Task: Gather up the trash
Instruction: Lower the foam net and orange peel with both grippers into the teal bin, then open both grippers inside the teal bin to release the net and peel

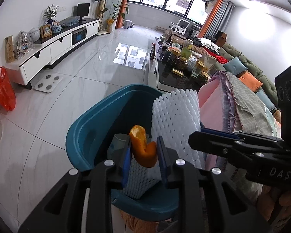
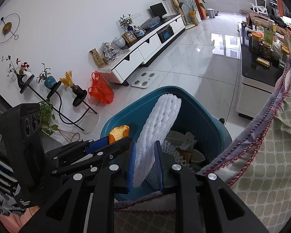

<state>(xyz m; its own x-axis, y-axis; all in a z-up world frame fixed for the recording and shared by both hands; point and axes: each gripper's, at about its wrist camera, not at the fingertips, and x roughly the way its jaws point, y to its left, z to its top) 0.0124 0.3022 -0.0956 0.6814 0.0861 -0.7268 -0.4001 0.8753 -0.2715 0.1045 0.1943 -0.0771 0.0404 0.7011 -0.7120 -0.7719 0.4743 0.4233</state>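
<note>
One teal bin [image 2: 209, 116], two grippers, one orange peel [image 1: 143, 145], two white foam nets, one red plastic bag [image 2: 100, 91].

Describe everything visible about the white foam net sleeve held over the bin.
The white foam net sleeve is a soft, flattened tube of diamond-mesh foam, standing roughly upright. The right gripper is shut on its lower end, holding it over the teal plastic bin. Its top rises above the rim. Beside it, the left gripper holds an orange peel piece.
</note>
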